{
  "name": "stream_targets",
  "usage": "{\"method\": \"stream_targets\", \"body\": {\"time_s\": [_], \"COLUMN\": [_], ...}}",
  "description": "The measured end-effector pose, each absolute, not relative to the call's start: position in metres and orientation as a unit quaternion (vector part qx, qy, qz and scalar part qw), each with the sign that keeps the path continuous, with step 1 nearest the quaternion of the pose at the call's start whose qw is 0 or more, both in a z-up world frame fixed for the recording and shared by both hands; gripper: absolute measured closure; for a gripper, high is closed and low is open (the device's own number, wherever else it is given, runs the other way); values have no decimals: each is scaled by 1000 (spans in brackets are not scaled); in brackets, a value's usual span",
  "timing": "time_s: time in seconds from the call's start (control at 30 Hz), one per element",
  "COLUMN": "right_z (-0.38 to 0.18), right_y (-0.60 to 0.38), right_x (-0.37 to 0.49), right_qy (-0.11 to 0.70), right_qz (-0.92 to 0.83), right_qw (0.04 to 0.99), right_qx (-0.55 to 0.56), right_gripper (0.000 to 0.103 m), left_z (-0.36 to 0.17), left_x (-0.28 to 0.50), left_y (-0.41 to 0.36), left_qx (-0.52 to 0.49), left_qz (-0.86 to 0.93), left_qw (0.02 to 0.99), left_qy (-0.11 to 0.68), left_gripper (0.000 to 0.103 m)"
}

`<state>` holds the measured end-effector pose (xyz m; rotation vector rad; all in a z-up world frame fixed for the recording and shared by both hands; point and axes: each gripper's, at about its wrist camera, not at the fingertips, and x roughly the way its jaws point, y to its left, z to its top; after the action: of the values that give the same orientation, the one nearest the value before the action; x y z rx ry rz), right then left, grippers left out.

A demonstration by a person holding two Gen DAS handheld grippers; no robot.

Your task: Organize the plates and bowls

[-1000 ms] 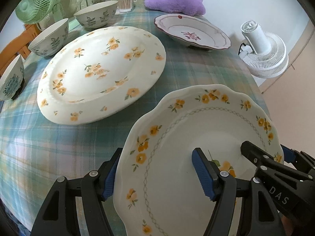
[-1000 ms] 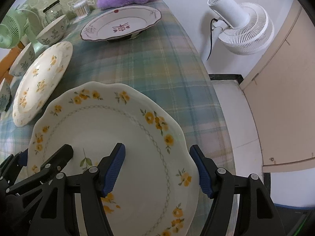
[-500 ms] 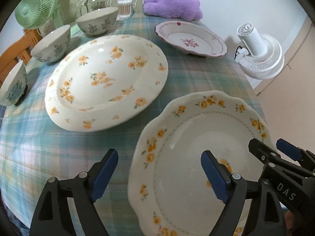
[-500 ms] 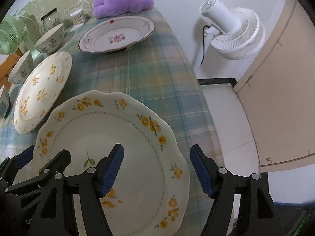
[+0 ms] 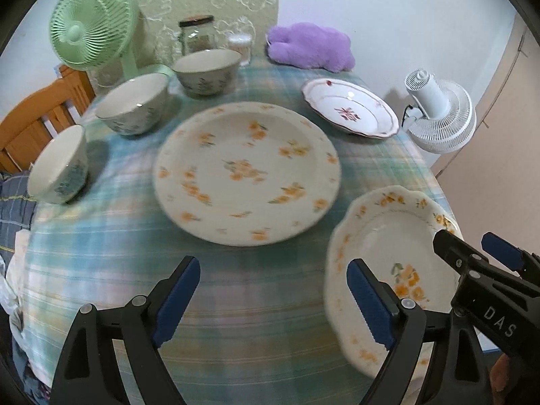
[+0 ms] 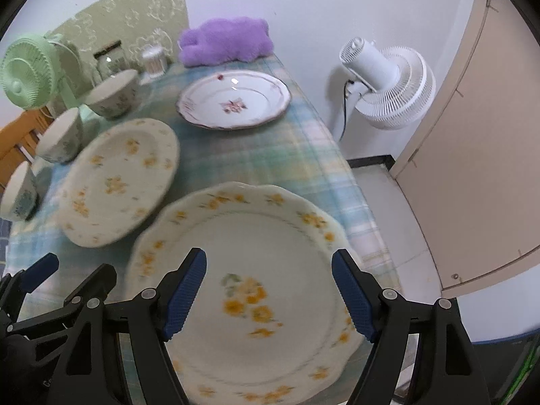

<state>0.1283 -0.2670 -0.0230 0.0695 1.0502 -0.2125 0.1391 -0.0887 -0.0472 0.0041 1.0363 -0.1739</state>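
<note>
A scalloped plate with yellow flowers (image 5: 388, 236) (image 6: 253, 236) lies on the checked tablecloth near the front right corner. My left gripper (image 5: 273, 303) hovers open over bare cloth, just left of that plate's rim. My right gripper (image 6: 268, 293) hangs above the plate's middle; its jaws are opening and the pads touch nothing. A large round plate with yellow flowers (image 5: 246, 172) (image 6: 118, 175) sits in the middle. A red-flowered plate (image 5: 351, 109) (image 6: 234, 99) is at the back right. Three bowls (image 5: 206, 71) (image 5: 133, 103) (image 5: 57, 165) line the left side.
A green fan (image 5: 91, 23), a glass jar (image 5: 197, 35) and a purple plush (image 5: 310, 47) stand along the back. A white fan (image 6: 388, 84) stands on the floor past the table's right edge. A wooden chair (image 5: 37, 118) is at the left.
Both grippers have opened wider and drawn up and back from the scalloped plate. The left one, which straddled its rim, has shifted left off it.
</note>
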Motion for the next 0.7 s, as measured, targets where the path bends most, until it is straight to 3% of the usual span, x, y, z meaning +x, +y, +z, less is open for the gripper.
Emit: {"method": "stream_targets", "body": {"time_s": [0.7], "right_z": [6], "right_y": [-185], "right_x": [165], "right_qy": [473], "right_qz": [-107], "right_qw": [874], "right_qx": [16], "right_gripper": [23], "left_z": [-30], "left_x": [183], "left_y": [-24], "left_qx": [4], "left_qz": [-84], "left_qw": [877], "left_qy": [472], "left_gripper": [13]}}
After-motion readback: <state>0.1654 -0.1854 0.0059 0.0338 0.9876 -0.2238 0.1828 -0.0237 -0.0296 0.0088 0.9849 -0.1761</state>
